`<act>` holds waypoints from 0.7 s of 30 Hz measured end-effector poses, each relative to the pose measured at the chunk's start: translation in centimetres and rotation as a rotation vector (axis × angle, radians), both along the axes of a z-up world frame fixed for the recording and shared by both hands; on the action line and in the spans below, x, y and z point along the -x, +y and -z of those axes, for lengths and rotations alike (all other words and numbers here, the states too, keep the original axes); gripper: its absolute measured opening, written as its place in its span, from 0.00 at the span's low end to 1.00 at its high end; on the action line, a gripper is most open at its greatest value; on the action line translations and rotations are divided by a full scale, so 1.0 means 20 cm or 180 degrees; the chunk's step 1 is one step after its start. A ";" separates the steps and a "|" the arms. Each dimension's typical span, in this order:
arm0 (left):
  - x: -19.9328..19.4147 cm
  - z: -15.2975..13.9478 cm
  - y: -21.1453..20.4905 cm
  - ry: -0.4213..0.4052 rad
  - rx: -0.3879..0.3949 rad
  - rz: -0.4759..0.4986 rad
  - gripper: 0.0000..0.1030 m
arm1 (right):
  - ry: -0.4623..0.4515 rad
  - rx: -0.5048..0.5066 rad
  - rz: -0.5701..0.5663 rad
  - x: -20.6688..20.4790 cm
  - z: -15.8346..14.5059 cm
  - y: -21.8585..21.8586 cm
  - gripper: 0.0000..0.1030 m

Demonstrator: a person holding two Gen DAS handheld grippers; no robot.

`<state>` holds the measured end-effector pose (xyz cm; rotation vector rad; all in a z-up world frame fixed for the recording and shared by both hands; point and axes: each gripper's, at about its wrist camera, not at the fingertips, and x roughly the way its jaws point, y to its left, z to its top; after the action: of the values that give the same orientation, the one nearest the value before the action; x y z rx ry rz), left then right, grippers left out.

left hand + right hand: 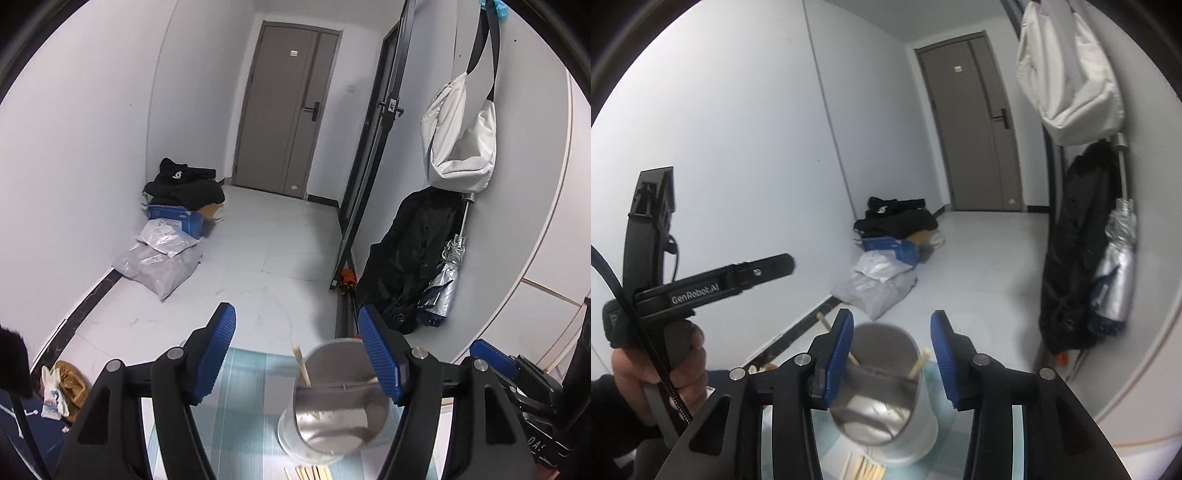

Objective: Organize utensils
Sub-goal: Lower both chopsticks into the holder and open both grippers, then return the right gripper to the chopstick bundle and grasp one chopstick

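A metal utensil holder (332, 410) with a divider stands on a pale blue-green mat (251, 387). Wooden chopsticks (302, 365) lean inside it. More chopsticks (310, 472) lie loose on the mat in front. My left gripper (295, 310) is open above and to the left of the holder, with nothing between its blue pads. In the right wrist view my right gripper (892, 315) is open just short of the holder (886, 395), which shows between its fingers, untouched. Chopsticks (919, 363) stick out of the holder, and loose ones (864, 469) lie below.
A hand (665, 365) holds the black body (701, 286) of my left gripper at the left. Beyond the table lie a white tiled floor (258, 258), bags and a blue box (177, 218), a brown door (284, 110), and coats and an umbrella (443, 277) on the right wall.
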<state>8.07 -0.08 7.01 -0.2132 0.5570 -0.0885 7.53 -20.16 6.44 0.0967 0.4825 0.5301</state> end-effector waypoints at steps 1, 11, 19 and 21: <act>0.02 -0.01 0.00 -0.0022 -0.0008 -0.0012 0.69 | 0.0001 -0.0017 0.0017 0.04 0.00 -0.01 0.42; 0.28 -0.05 0.00 -0.0341 -0.0111 -0.0346 0.93 | -0.0128 -0.0100 0.0161 0.30 -0.04 -0.03 0.62; 0.37 0.02 0.01 -0.0367 -0.0143 -0.0415 0.98 | -0.0155 -0.0103 0.0210 0.44 -0.01 -0.03 0.68; 0.39 0.06 0.01 -0.0371 -0.0160 -0.0424 0.98 | -0.0144 -0.0088 0.0242 0.47 0.01 -0.03 0.72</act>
<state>0.23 0.20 5.81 -0.1945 0.4272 0.0422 -1.83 -20.70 6.15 0.1287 0.4258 0.4635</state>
